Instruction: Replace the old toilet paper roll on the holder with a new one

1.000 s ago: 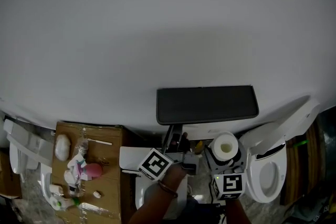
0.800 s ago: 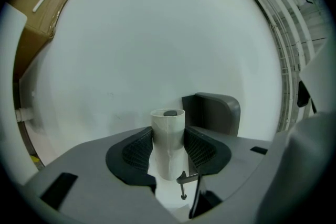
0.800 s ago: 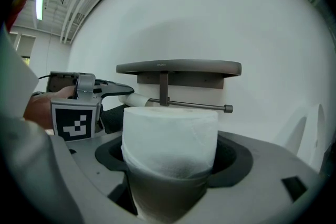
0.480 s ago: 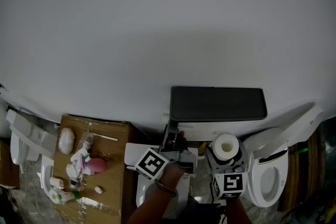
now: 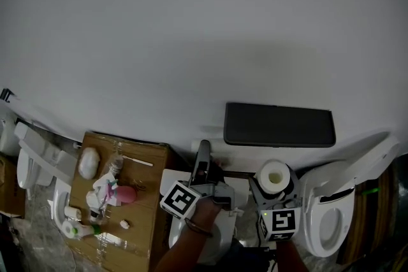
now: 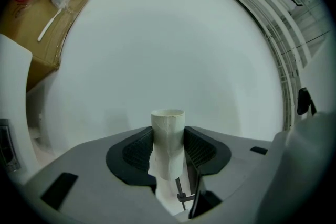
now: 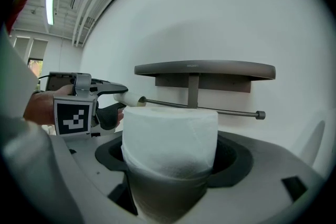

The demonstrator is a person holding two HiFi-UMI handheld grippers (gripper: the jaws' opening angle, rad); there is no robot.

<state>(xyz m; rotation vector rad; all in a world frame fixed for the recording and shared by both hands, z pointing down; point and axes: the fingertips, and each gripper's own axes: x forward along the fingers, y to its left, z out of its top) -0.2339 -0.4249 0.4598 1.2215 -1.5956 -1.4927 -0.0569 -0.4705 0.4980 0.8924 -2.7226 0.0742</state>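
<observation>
Leftward, toward 9 o'clock, the left gripper (image 6: 168,139) has carried the tube (image 6: 168,122) out from under the shelf (image 5: 279,125) since a second ago. In the head view it now sits clear of the shelf's left edge.

Its jaws are clamped on the tube, one ribbed pad against each side. The left hand (image 5: 207,212) grips the handle from 6 o'clock, with a band on the wrist. Seen from the right gripper view, this gripper points toward 3 o'clock, holding the tube in line with the rod (image 7: 210,109).

The tube is bare and pale, with a loose scrap of paper hanging from it. Its open mouth meets the rod's left tip; I cannot tell whether the tip is still inside.

The right gripper (image 7: 173,157) is closed on the roll (image 7: 170,134), which stands upright between its jaws. The roll is full, white and soft-textured, with its core hole facing up in the head view. It sits just below the rod, at 6 o'clock of the shelf.

A box (image 5: 137,226) strewn with small items lies at 9 o'clock of the left gripper. A toilet (image 5: 331,213) stands at 3 o'clock of the right one.
</observation>
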